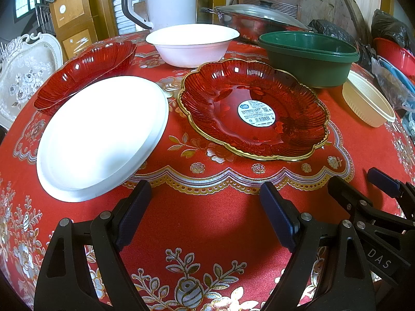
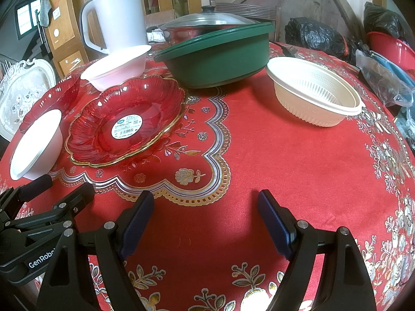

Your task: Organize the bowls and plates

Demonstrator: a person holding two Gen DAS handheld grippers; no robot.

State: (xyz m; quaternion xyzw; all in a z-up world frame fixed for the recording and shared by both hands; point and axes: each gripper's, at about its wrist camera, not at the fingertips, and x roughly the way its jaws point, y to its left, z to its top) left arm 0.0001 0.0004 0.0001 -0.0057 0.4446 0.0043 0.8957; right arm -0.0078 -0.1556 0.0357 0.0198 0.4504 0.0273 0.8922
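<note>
While nothing is yet in either claw, the gold-rimmed red plate (image 1: 255, 108) lies flat at the middle of the worktop (image 1: 207, 220), with a second red plate (image 1: 85, 72) behind the white bowl (image 1: 101, 137) to its left. I judge both plates rigid, glossy and slippery, probably light plastic (the label suggests that), so the scalloped rim is the place to pinch. A white bowl (image 1: 192, 44), green bowl (image 1: 308, 57) and cream ribbed bowl (image 2: 313, 96) stand farther out; they look light and thin-walled, best taken by the lip. My left claw (image 1: 205, 204) and right claw (image 2: 206, 212) both gape wide, hovering over bare cloth.
</note>
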